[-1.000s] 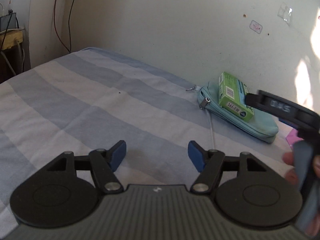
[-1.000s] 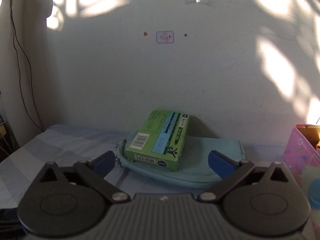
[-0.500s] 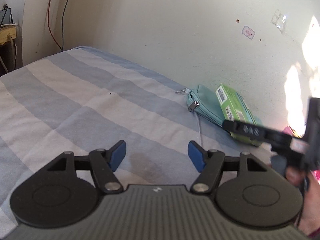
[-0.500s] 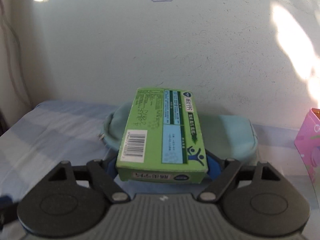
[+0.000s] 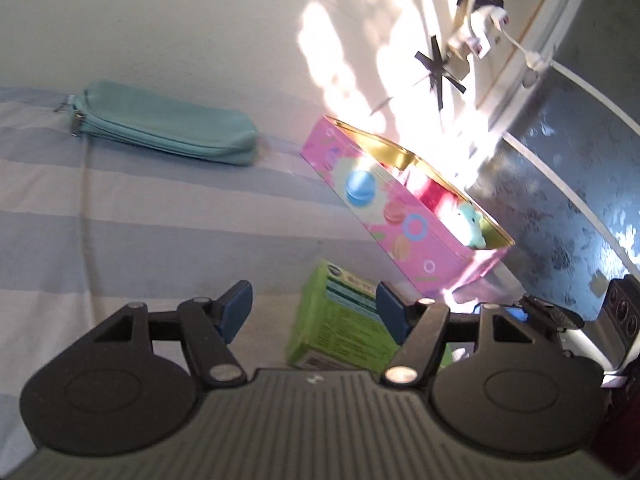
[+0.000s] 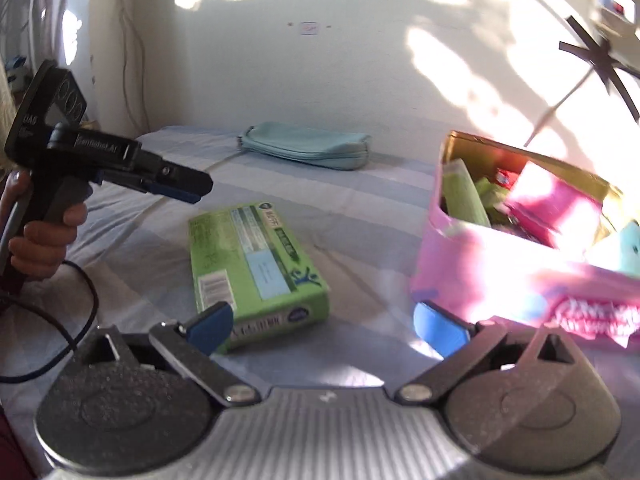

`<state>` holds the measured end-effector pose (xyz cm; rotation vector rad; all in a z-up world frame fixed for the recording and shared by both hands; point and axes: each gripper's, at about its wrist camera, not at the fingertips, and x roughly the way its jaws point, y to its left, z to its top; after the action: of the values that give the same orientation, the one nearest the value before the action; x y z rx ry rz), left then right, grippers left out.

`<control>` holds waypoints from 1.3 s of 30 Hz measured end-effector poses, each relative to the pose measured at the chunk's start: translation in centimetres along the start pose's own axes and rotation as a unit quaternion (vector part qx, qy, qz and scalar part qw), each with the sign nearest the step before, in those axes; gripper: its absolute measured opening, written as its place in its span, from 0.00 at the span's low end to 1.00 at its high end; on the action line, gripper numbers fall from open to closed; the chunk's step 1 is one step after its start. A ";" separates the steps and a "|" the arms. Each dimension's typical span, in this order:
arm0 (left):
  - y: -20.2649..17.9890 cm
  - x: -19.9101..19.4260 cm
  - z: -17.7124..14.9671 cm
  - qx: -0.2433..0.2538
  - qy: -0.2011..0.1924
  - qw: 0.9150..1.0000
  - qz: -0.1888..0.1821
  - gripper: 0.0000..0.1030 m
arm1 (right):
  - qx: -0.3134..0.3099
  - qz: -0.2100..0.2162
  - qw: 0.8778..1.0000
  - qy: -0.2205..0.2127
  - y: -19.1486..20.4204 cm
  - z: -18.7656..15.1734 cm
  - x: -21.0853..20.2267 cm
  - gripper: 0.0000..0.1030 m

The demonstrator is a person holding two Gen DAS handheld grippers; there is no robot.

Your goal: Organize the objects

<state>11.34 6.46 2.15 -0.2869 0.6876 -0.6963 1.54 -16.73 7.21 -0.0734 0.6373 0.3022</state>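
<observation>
Green carton (image 6: 256, 268), a flat rectangular cardboard box with printed labels and a barcode, lies flat on the striped bed (image 6: 360, 248), apart from the pink box (image 6: 500, 280) to its right and well forward of the teal pouch (image 6: 308, 146). Open bedding lies between carton and pouch; the wall closes off the far edge of the bed. The right hand-held gripper (image 6: 324, 326) has its jaws opening, spread wide; its left blue pad overlaps the carton's near corner, and whether they touch is hard to tell. The left hand-held gripper (image 5: 314, 310) stands partly apart, empty, with the carton just beyond its right pad. A second ago the carton rested on top of the pouch, and half a second ago it sat between the right jaws; now the pouch is bare. The pouch is soft fabric with zips. The pink box is glossy, gold-lined, open-topped and crowded with packets, partly washed out by sunlight.
</observation>
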 end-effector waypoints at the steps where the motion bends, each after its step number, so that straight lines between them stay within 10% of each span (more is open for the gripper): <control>1: -0.7 0.4 -0.3 0.006 0.010 1.000 -0.002 0.68 | 0.018 0.006 1.000 -0.003 -0.3 -0.3 -0.2 0.97; 10: -2.7 2.3 -2.1 0.003 0.040 0.999 0.034 0.62 | 0.028 0.077 0.997 0.014 2.8 -0.6 2.2 0.79; 17: -7.3 1.7 0.3 0.039 0.020 0.999 0.020 0.61 | 0.057 0.022 0.996 -0.068 0.0 0.1 -0.3 0.52; 26: -16.8 8.0 5.8 0.133 -0.011 0.991 -0.004 0.61 | 0.102 -0.049 0.982 -0.151 -8.7 1.9 -3.7 0.51; 39: -18.4 20.0 8.5 0.124 0.091 0.987 0.053 0.63 | 0.129 -0.101 0.984 -0.064 -18.2 4.0 1.3 0.54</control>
<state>19.16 -20.45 7.31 0.0443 0.7758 -0.7030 10.31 -33.14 9.19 0.1279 0.5315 0.0260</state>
